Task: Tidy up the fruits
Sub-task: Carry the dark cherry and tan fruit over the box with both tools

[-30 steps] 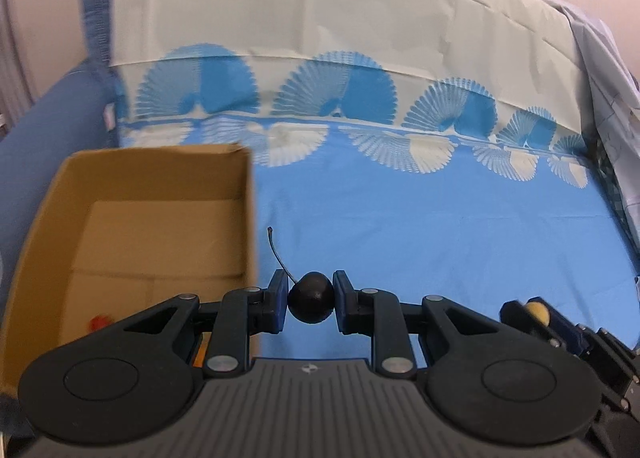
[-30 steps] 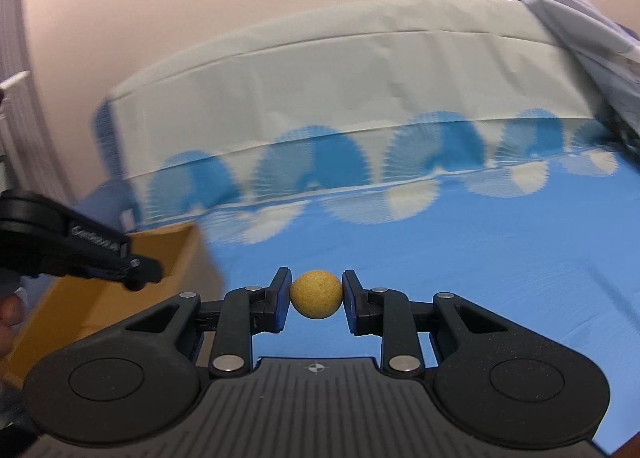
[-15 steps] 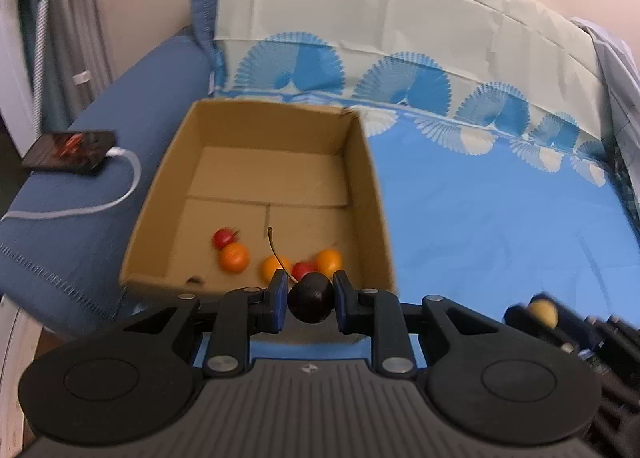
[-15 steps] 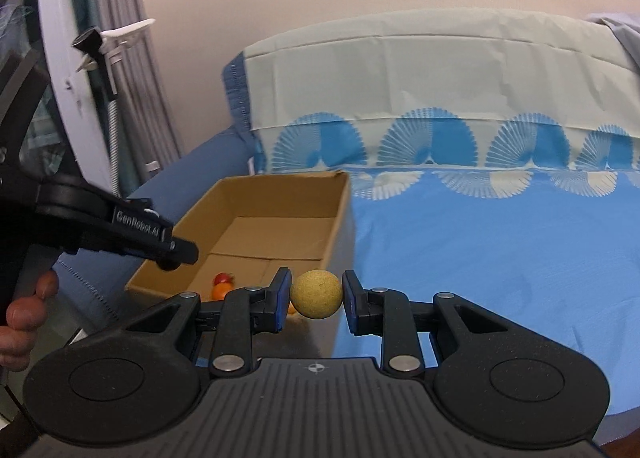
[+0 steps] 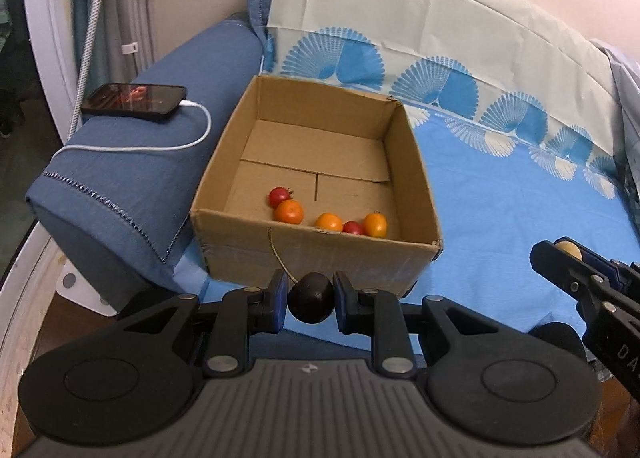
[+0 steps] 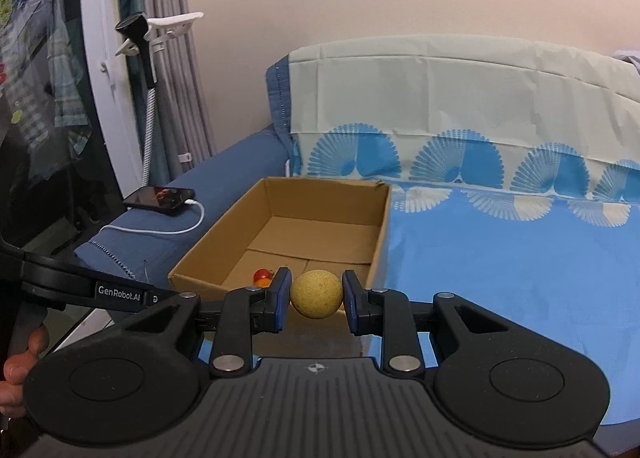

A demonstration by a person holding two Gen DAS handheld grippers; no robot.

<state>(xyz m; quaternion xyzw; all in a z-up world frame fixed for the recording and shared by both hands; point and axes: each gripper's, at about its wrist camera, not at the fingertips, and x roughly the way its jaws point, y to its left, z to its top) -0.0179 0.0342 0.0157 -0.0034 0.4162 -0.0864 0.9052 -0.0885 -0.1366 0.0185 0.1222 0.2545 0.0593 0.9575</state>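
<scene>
Blue patterned sheeting is covering the sofa seat (image 5: 520, 193), and a cardboard box (image 5: 320, 254) is sitting at its left end, against the blue armrest (image 5: 132, 161) where a phone (image 5: 134, 101) is charging on a white cable (image 5: 188, 143).

Left gripper (image 5: 311, 297) is clamping a dark cherry (image 5: 311, 298) between its pads, hovering just short of the box's near wall. The cherry is glossy, near black, with a thin stem (image 5: 278, 254) sticking up and to the left. Right gripper (image 6: 316, 295) is pinching a yellow ball-shaped fruit (image 6: 316, 295) with a dull, speckled skin, also at the near wall.

Five small fruits (image 5: 328, 217), red and orange, are lying along the near edge of the box floor.

Risks, as judged:
- Either fruit is likely dropping outside if released now, since neither appears past the near wall.
- Both are round and gripped at narrow contact, so slipping or rolling off the seat edge is possible.
- The two tools are working close together and could be colliding.
- The stem may be catching on the cardboard rim.
</scene>
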